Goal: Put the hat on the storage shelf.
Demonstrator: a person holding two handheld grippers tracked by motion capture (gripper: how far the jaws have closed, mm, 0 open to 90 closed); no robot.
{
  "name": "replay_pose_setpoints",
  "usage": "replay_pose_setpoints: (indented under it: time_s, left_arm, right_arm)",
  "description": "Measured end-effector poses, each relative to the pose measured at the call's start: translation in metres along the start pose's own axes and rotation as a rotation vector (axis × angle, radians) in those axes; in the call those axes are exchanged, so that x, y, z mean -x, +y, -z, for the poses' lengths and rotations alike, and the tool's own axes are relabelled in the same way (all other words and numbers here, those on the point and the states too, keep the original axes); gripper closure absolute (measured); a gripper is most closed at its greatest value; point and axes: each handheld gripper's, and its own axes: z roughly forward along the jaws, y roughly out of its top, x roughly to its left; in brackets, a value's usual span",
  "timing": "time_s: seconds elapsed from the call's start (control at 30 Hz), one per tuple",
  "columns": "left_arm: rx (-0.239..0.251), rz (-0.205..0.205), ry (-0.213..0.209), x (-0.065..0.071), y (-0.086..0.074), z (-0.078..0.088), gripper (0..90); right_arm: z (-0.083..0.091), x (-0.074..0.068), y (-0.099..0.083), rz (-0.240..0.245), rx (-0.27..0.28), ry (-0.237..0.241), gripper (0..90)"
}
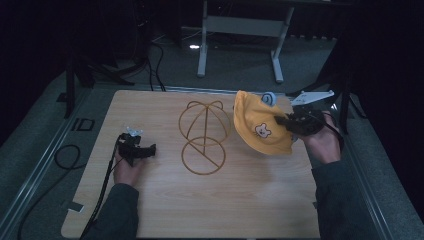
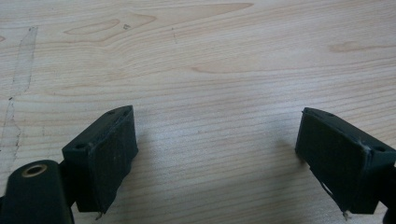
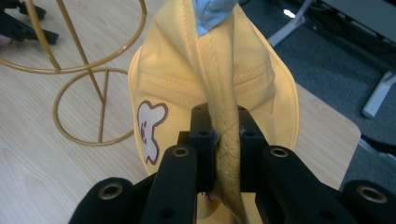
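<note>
Beside wire stand (image 1: 204,136), right gripper (image 3: 227,140) clamping yellow hat (image 1: 259,123), left gripper (image 2: 217,154) fingers apart.

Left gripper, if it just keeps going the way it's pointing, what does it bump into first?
Probably the gold wire stand. In the high view the left gripper, jaws open, points right toward the stand's ring base, with bare wooden table between, though its downward tilt is unclear.

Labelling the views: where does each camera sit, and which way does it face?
High view: above the person's side, looking forward and down on the table; both forearms, left gripper, right gripper.
Left gripper view: looks down at bare wood; jaws apart.
Right gripper view: looks along jaws clamping the yellow hat.
Shared with high view: hat, gold wire stand.
</note>
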Motion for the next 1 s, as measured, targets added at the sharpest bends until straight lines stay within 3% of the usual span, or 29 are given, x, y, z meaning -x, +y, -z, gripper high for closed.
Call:
replay_pose_setpoints:
  time_s: [0.47, 0.73, 1.0]
  left_arm:
    - [-0.002, 0.0, -0.001, 0.0, 0.0, 0.0, 12.8]
    - [-0.003, 0.0, -0.001, 0.0, 0.0, 0.0, 12.8]
    - [-0.002, 0.0, -0.001, 0.0, 0.0, 0.0, 12.8]
  right_arm:
    - [0.017, 0.0, 0.004, 0.013, 0.081, 0.026, 81.7]
    - [0.027, -0.003, 0.006, 0.056, 0.138, 0.08, 81.7]
    - [0.03, -0.006, 0.008, 0.066, 0.171, 0.117, 81.7]
